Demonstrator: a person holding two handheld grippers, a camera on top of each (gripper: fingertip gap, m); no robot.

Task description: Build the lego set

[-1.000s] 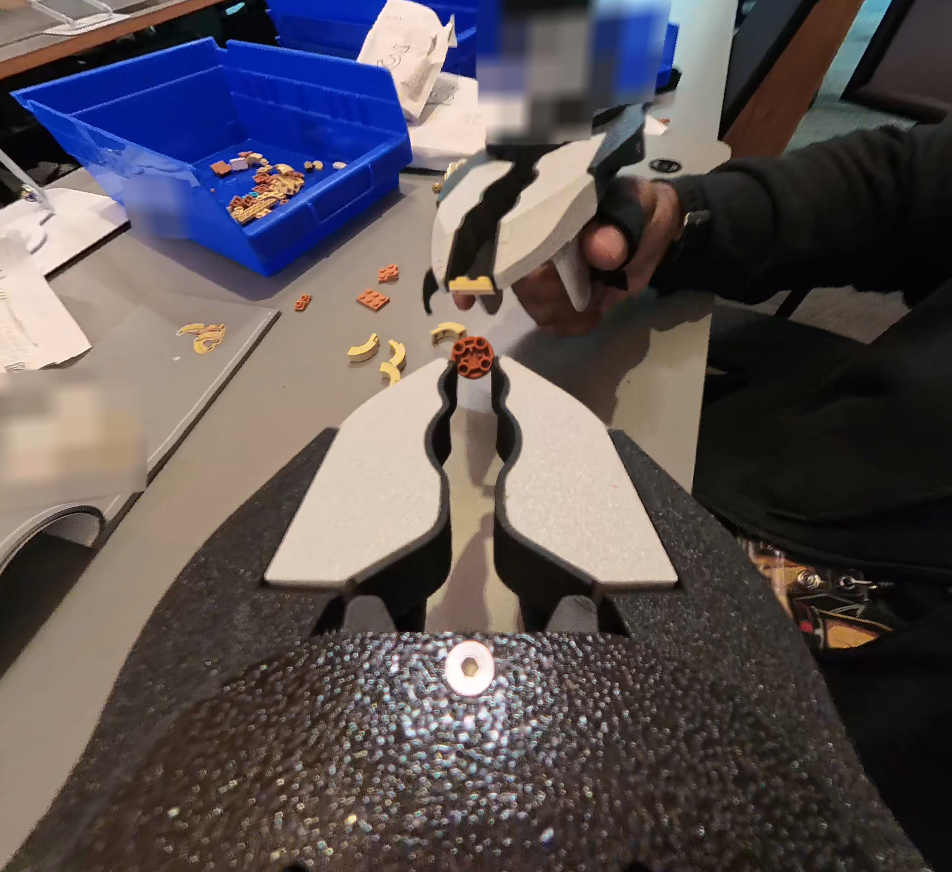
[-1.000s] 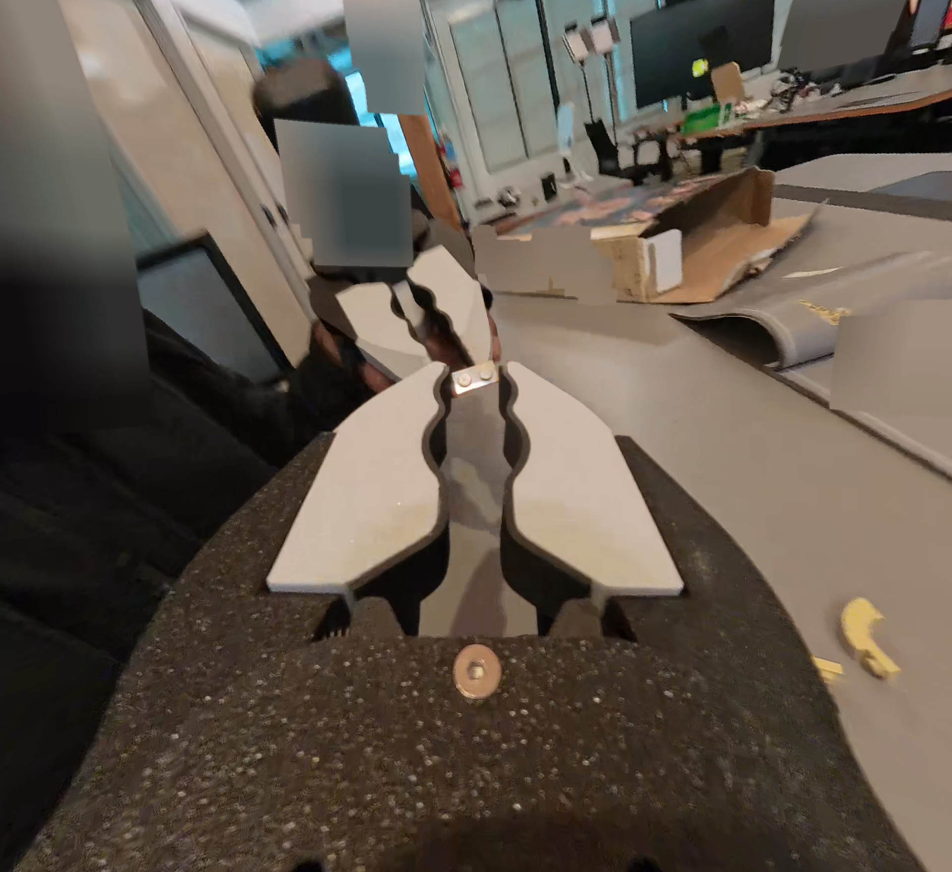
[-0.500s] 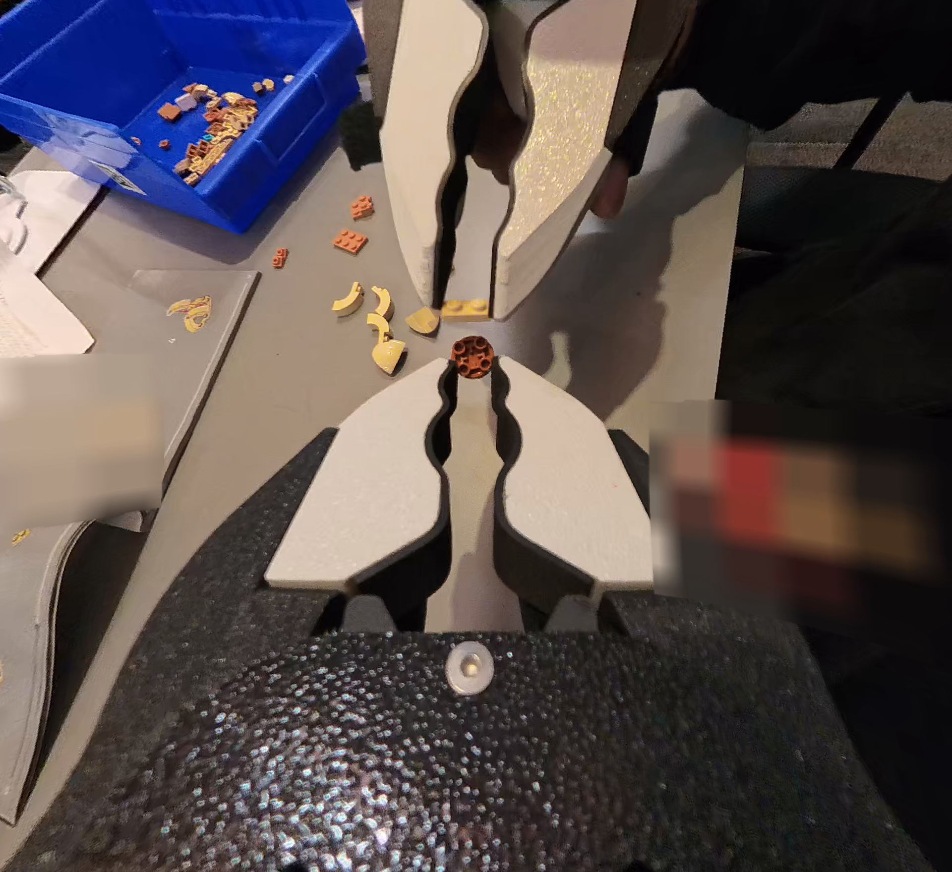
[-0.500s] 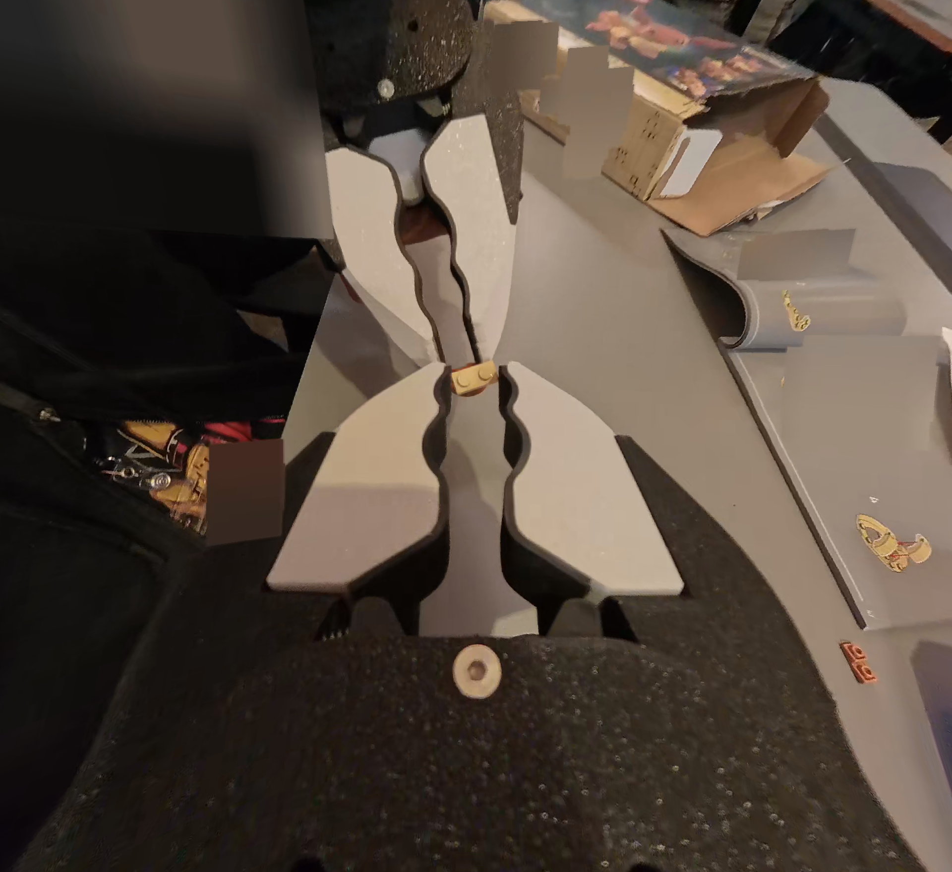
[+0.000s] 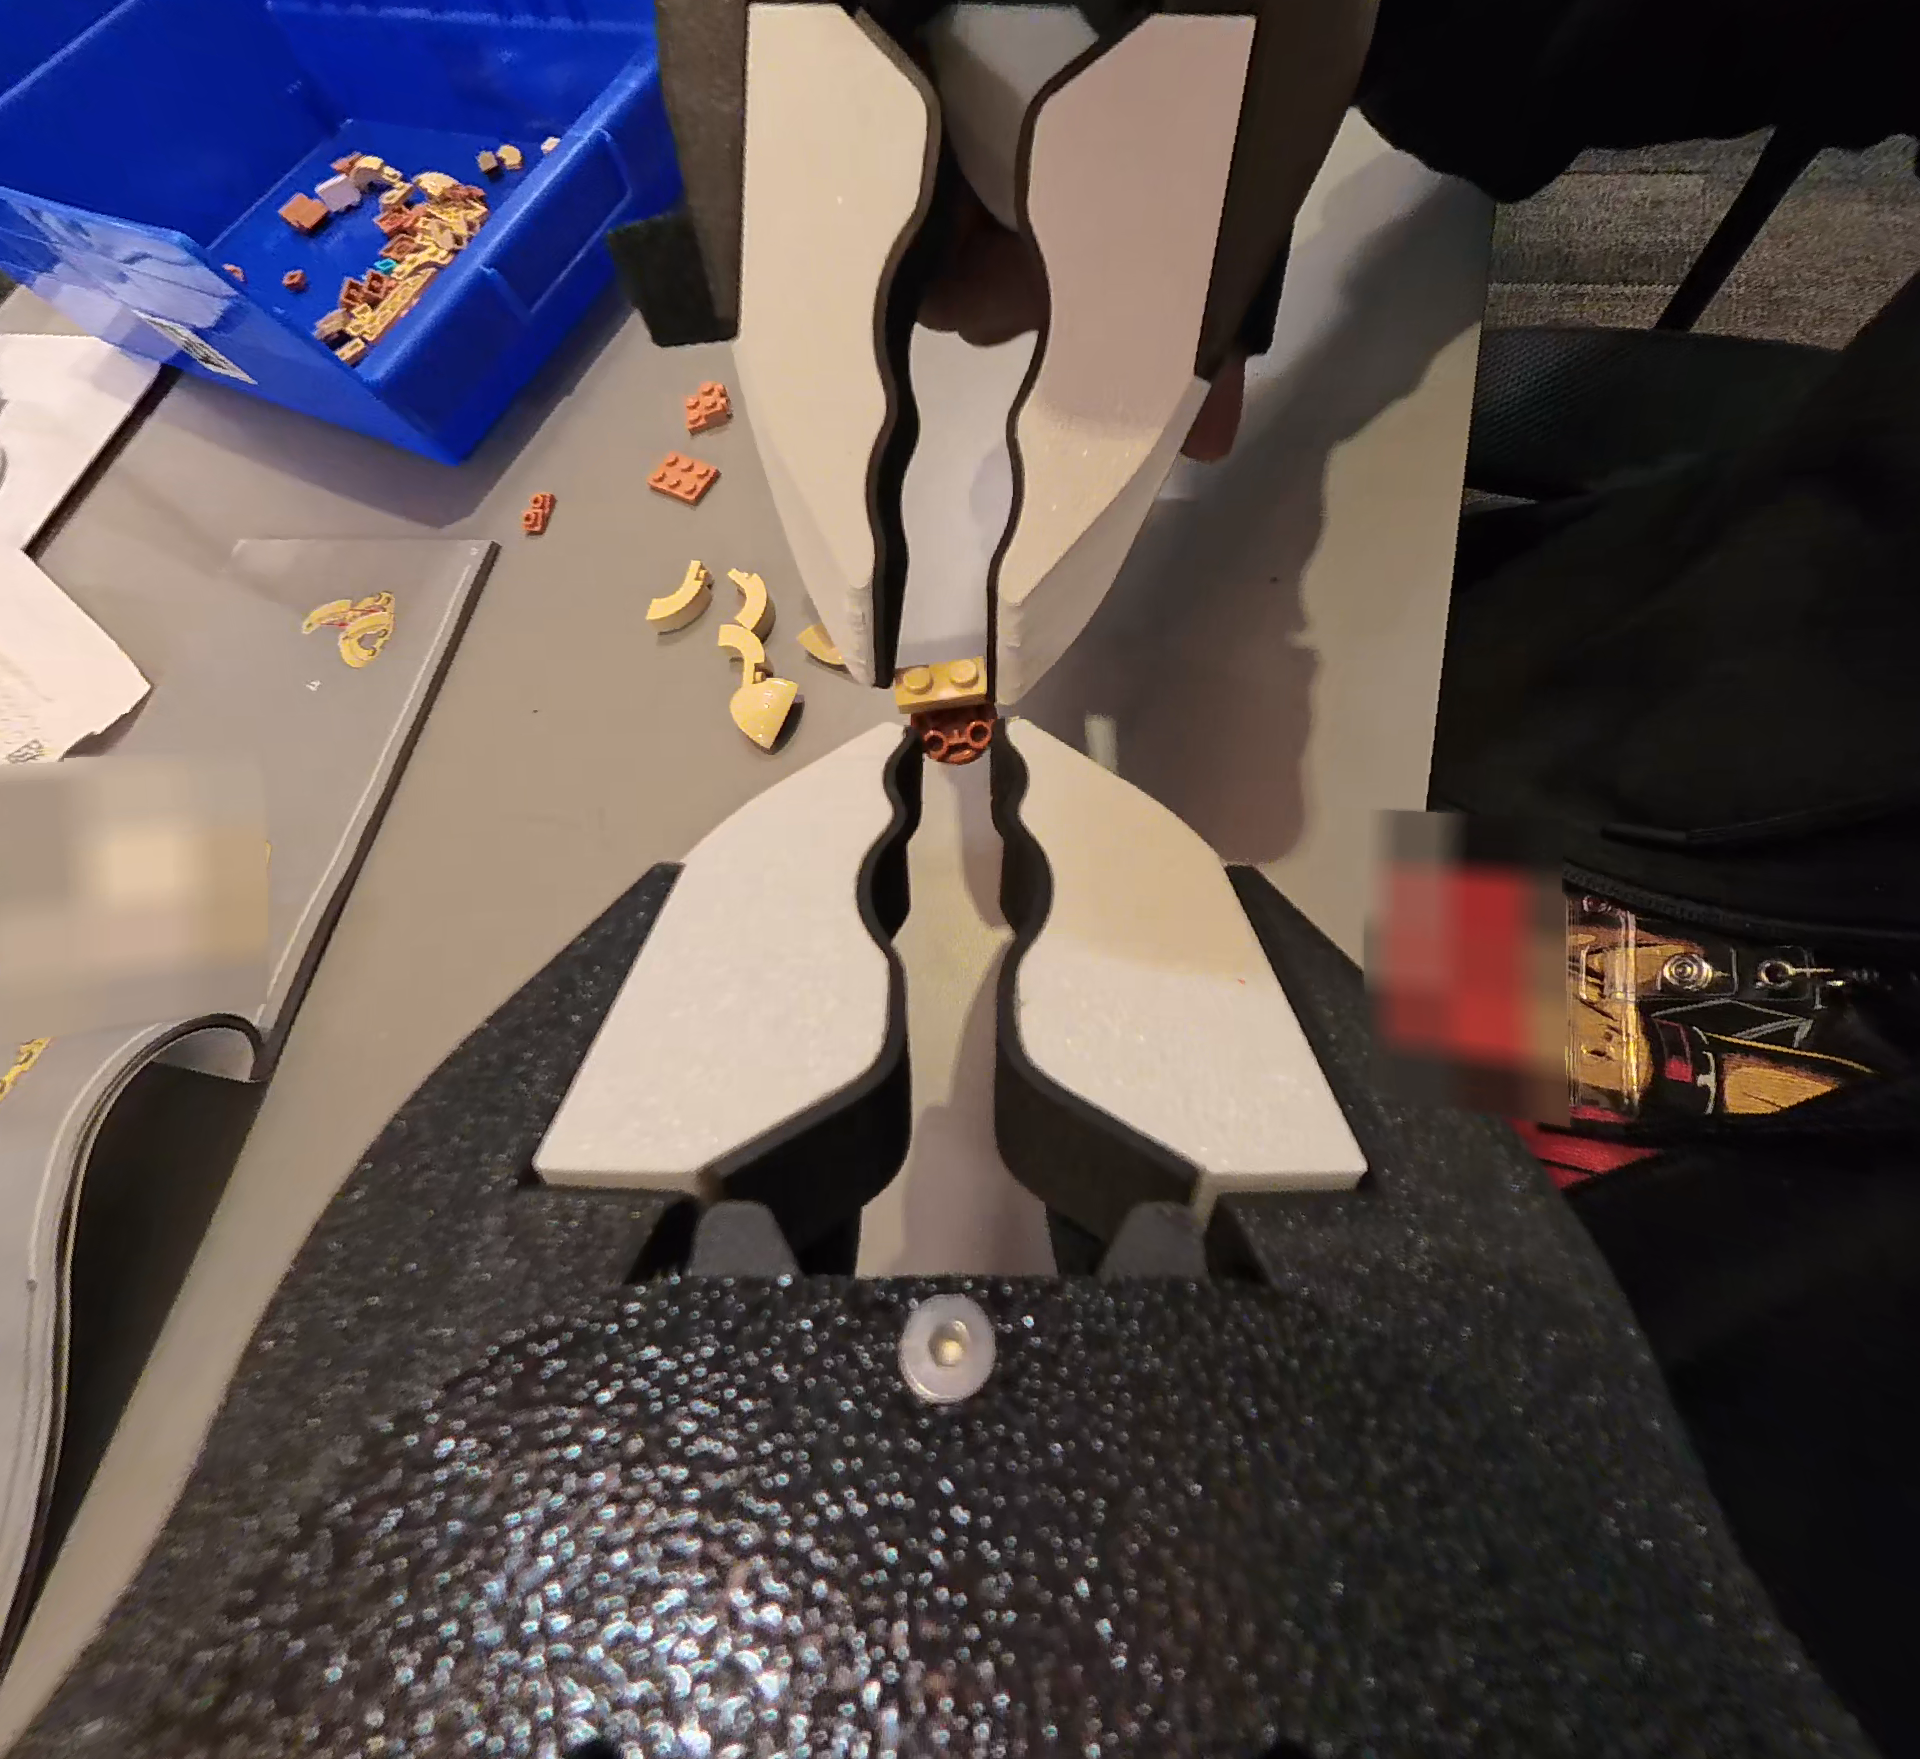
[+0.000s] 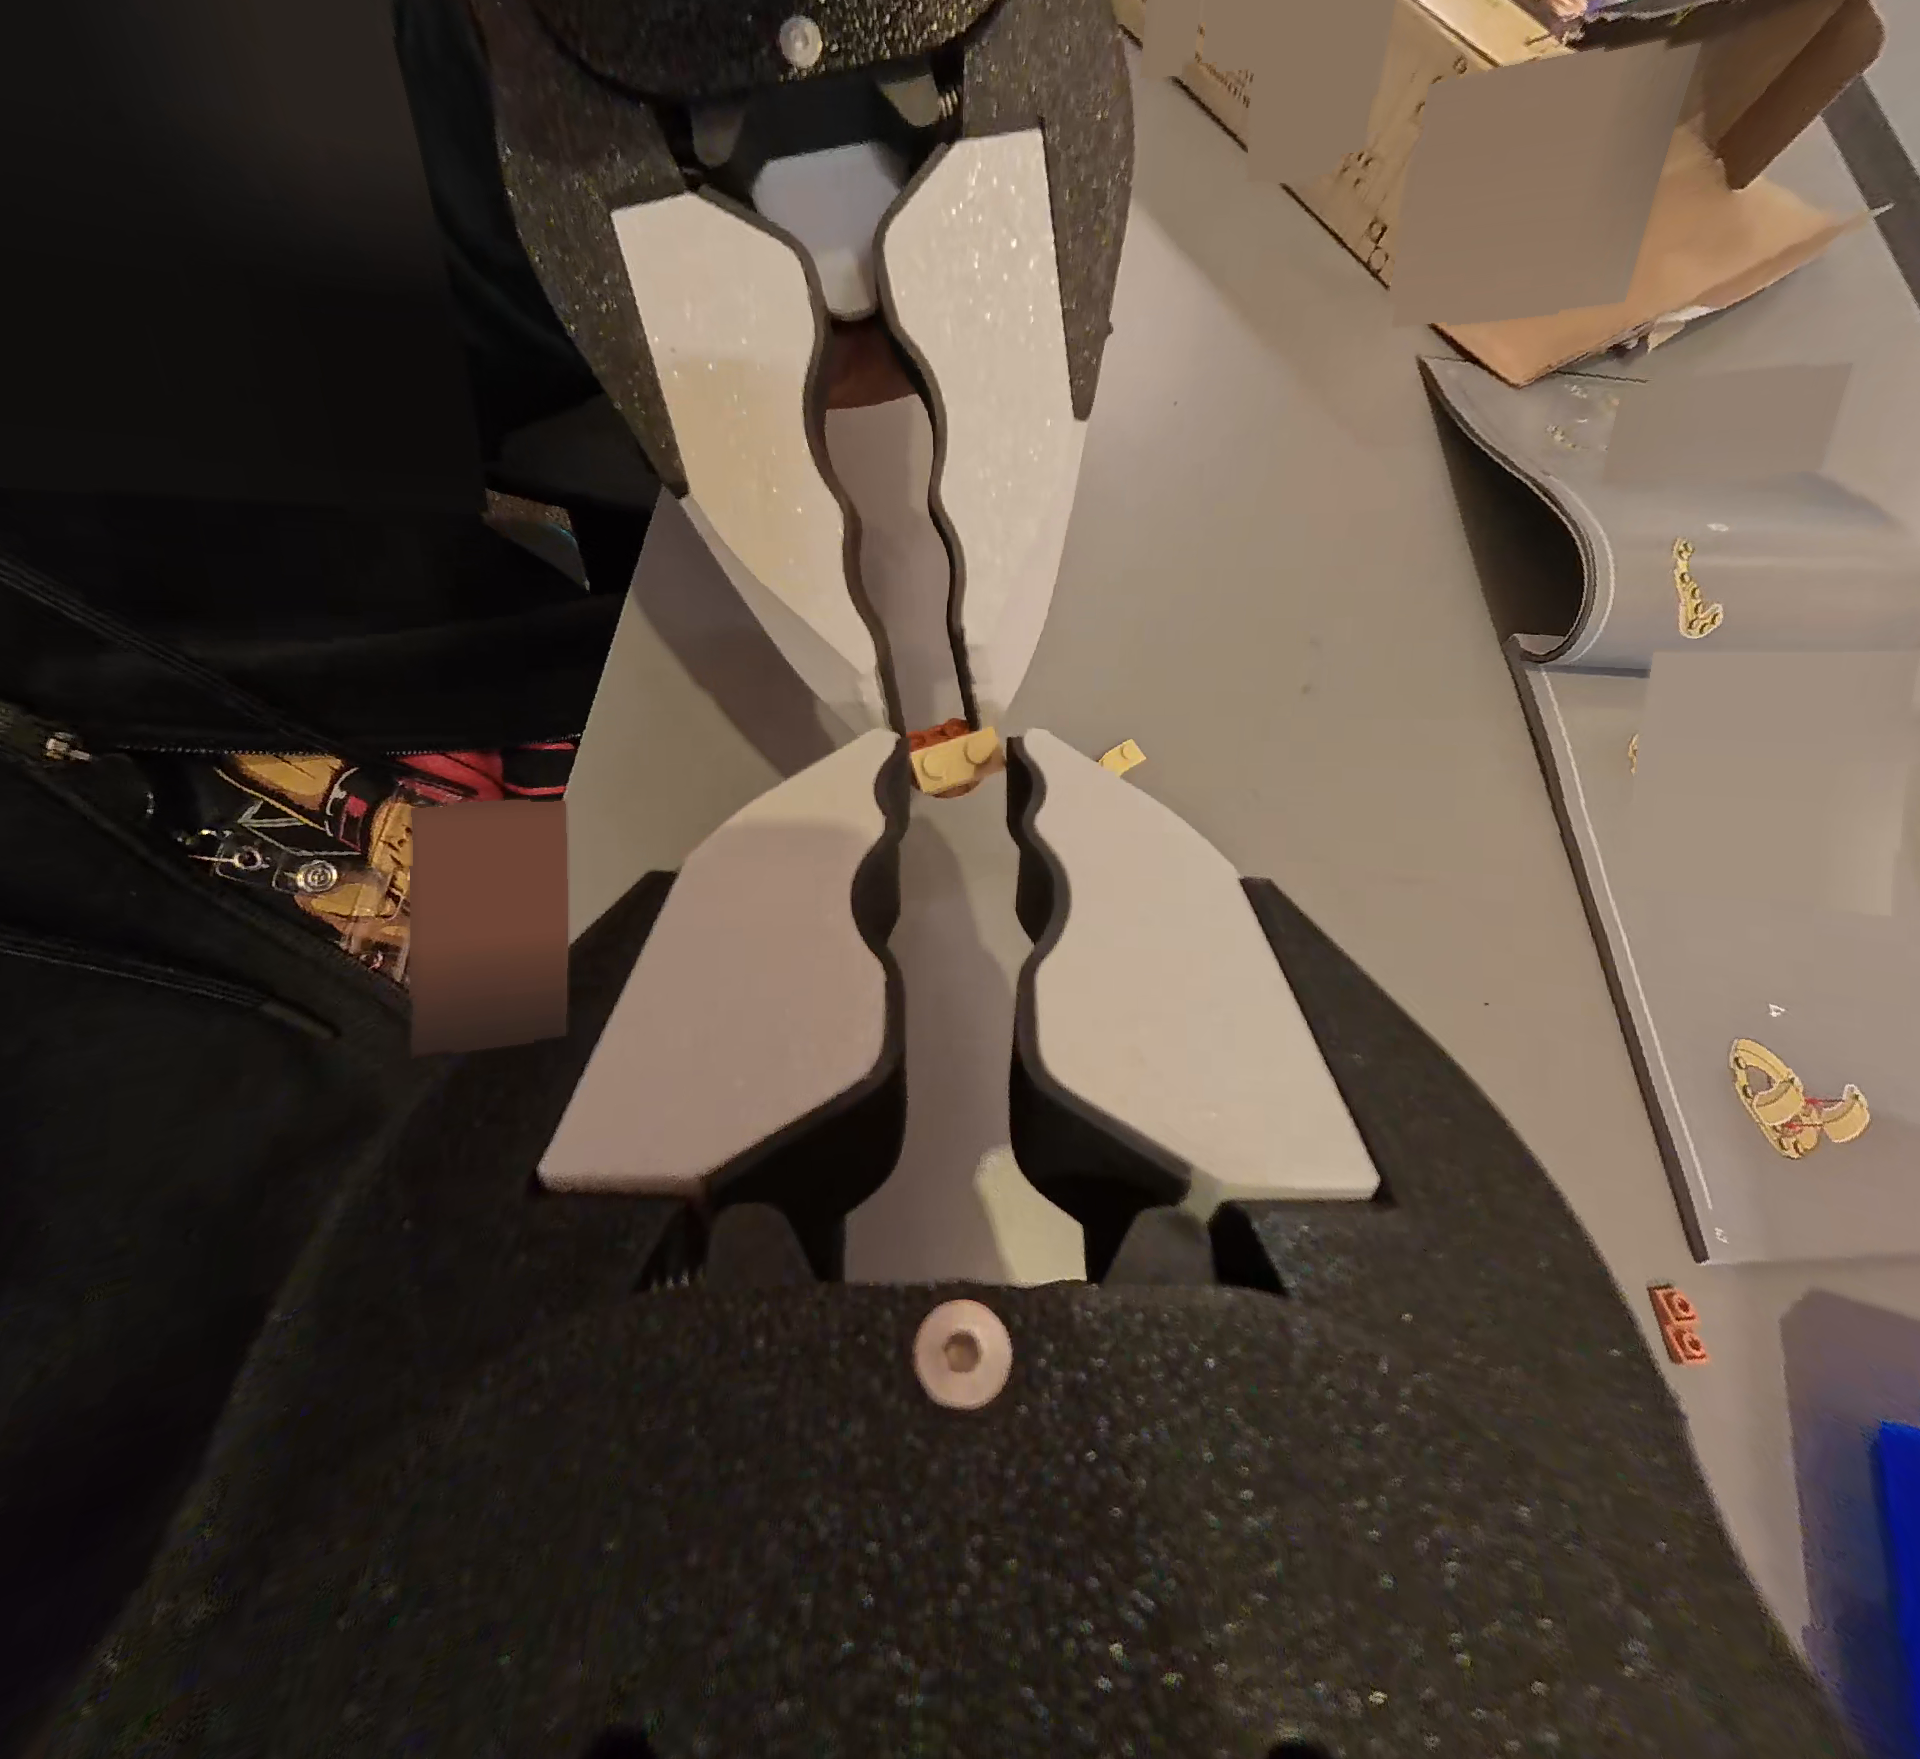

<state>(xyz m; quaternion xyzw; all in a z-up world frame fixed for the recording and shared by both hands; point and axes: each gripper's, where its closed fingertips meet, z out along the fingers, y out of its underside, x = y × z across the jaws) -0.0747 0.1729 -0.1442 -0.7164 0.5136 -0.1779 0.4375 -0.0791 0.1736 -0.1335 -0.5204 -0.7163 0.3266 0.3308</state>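
My left gripper (image 5: 953,741) is shut on a small round reddish-brown piece (image 5: 956,739). My right gripper (image 6: 954,764) is shut on a tan two-stud plate (image 6: 953,762). The two grippers meet tip to tip above the grey table. In the left wrist view the right gripper (image 5: 940,683) comes from the top and its tan plate (image 5: 940,683) touches the top of the brown piece. In the right wrist view the left gripper (image 6: 932,722) comes from the top and the brown piece (image 6: 940,730) sits just behind the tan plate.
Loose tan curved pieces (image 5: 740,634) and orange plates (image 5: 683,475) lie on the table (image 5: 582,774) to the left. A blue bin (image 5: 343,182) with several small pieces stands far left. An open instruction booklet (image 5: 260,743) and a cardboard box (image 6: 1558,99) lie nearby. Both grippers' tips are close together, under 4 cm apart.
The right gripper has closed the gap to the left gripper; the tan plate now touches the round brown piece. Both grippers stay shut on their pieces.
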